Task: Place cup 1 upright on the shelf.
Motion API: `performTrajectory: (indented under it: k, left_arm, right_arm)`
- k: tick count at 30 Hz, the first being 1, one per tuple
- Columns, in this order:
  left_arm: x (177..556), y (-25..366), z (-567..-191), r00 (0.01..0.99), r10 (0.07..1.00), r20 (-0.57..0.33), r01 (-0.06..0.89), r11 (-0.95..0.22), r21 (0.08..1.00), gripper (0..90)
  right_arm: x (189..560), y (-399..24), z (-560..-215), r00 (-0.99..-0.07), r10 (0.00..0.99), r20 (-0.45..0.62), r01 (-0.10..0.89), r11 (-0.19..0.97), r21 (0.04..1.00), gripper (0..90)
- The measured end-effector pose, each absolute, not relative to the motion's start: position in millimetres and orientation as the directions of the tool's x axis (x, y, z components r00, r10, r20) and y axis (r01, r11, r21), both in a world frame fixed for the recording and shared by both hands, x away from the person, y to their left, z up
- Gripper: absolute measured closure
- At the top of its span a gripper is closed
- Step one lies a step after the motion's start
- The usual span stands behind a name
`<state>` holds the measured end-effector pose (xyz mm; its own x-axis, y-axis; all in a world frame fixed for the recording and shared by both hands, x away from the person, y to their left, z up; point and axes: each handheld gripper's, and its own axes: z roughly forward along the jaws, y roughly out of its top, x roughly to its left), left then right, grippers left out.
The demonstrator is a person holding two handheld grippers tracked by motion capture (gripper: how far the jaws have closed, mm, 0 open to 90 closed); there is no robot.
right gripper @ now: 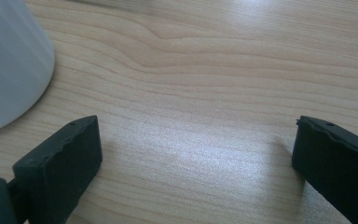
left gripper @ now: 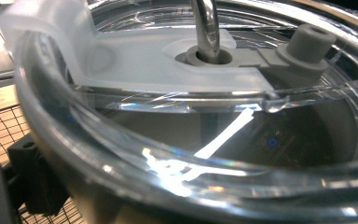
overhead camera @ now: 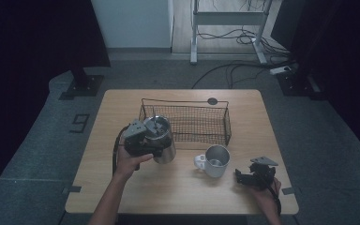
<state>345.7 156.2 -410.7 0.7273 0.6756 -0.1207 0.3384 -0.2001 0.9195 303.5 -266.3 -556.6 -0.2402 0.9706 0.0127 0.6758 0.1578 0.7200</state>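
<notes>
Both tongs differ: left tongs (overhead camera: 155, 143) clamp the steel tumbler (overhead camera: 161, 140), right tongs (overhead camera: 243, 177) apart.

A dark figure "9" (overhead camera: 80, 123) on the grey floor left of the table (overhead camera: 122, 187).

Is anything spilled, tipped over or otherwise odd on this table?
Nothing spilled or damaged. The left tool holds the lidded steel tumbler by the black wire basket; the white-handled metal mug stands upright; the right tool rests open.

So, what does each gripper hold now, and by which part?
The left gripper grips the steel tumbler by its side near the lidded top. The right gripper holds nothing.
</notes>
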Motion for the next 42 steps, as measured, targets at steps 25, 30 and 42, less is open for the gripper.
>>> performTrajectory:
  k: [25,30,42]
  left_arm:
    - [355.0,157.0,-400.1,0.716,0.690,-0.111,0.339,-0.204,0.918,3.3]
    - [356.3,156.8,-397.4,0.714,0.691,-0.110,0.337,-0.202,0.919,3.3]
    - [360.2,158.1,-391.9,0.708,0.698,-0.107,0.331,-0.195,0.923,3.3]
  right_arm:
    - [303.4,-266.4,-556.5,-0.238,0.971,0.013,0.676,0.156,0.721,1.8]
    - [303.4,-266.3,-556.5,-0.237,0.971,0.013,0.676,0.155,0.721,1.8]
    - [303.4,-266.5,-556.4,-0.239,0.971,0.013,0.677,0.157,0.719,1.8]
